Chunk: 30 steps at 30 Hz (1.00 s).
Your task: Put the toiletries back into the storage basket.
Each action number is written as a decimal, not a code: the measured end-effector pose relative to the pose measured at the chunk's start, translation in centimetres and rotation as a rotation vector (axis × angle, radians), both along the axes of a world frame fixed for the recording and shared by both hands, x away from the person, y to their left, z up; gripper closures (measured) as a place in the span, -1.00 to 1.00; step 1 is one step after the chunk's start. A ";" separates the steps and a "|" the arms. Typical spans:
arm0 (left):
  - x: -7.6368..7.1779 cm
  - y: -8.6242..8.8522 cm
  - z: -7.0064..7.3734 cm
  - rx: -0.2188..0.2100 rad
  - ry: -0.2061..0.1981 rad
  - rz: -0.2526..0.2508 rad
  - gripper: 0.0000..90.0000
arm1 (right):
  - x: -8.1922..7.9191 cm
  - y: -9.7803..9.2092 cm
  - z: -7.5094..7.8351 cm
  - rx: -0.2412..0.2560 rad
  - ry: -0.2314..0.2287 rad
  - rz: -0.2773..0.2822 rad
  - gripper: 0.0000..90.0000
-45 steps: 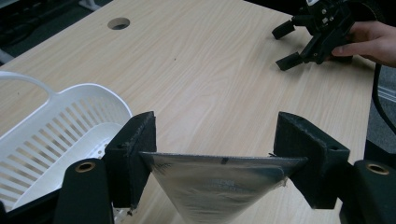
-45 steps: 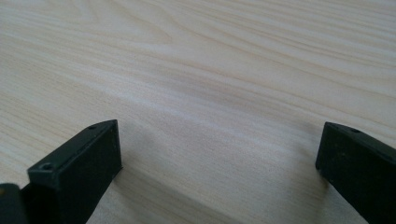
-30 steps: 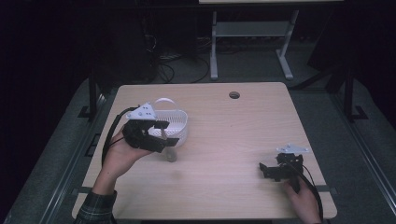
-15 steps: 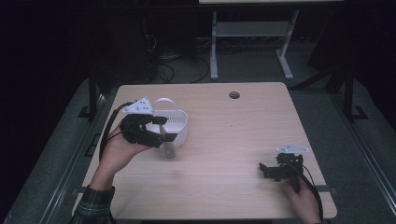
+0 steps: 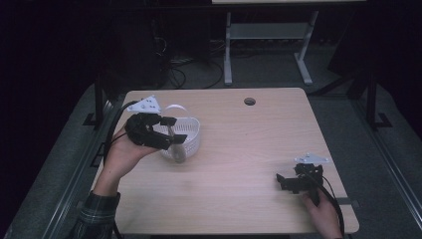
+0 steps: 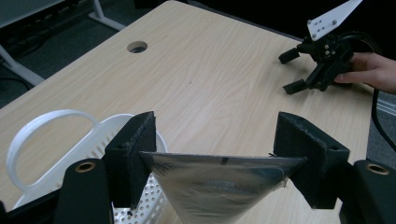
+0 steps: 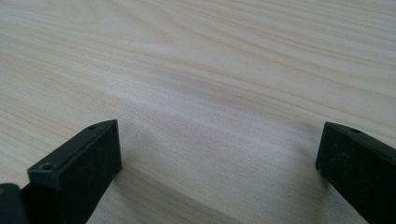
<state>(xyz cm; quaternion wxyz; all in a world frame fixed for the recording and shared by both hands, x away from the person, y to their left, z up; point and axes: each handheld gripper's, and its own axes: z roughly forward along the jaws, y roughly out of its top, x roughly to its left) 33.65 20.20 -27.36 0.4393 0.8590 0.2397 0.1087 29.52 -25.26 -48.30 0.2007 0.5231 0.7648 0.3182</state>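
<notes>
Since the earlier frame, left gripper [image 5: 166,134] has lifted the silver pouch [image 6: 219,186], pinched between its fingers, above the white basket [image 5: 191,130], likely to drop it in; right gripper [image 5: 293,181] rests spread on the bench [image 5: 239,149].

A lab or test room: a bare wooden desk [image 5: 239,149] with a cable hole [image 5: 250,101], grey carpet, loose cables [image 5: 186,69] and a metal stand [image 5: 268,45] at top centre.
</notes>
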 end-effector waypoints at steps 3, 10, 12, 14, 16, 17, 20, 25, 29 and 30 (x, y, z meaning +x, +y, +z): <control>0.3 0.1 0.3 -0.005 -0.002 0.004 -0.34 | 0.0 0.0 0.0 0.000 0.000 0.000 -1.00; 0.8 0.3 0.7 -0.003 -0.005 0.014 -0.34 | 0.0 0.0 0.0 0.000 0.000 0.000 -1.00; 0.9 0.3 0.8 -0.003 -0.007 0.018 -0.34 | 0.0 0.0 0.0 0.000 0.000 0.000 -1.00; 1.1 0.3 0.9 -0.002 -0.009 0.024 -0.34 | 0.0 0.0 0.0 0.000 0.000 0.000 -1.00; 1.2 0.4 1.0 -0.001 -0.011 0.029 -0.34 | 0.0 0.0 0.0 0.000 0.000 0.000 -1.00; 1.3 0.5 1.1 -0.001 -0.010 0.032 -0.34 | 0.0 0.0 0.0 0.000 0.000 0.000 -1.00; 1.5 0.7 1.2 0.004 -0.014 0.044 -0.34 | 0.0 0.0 0.0 0.000 0.000 0.000 -1.00; 1.9 1.0 1.2 0.002 -0.015 0.063 -0.34 | 0.0 0.0 0.0 0.000 0.000 0.000 -1.00; 2.2 1.3 1.2 -0.001 -0.015 0.081 -0.34 | 0.0 0.0 0.0 0.000 0.000 0.000 -1.00; 2.3 1.3 1.2 -0.001 -0.016 0.086 -0.34 | 0.0 0.0 0.0 0.000 0.000 0.000 -1.00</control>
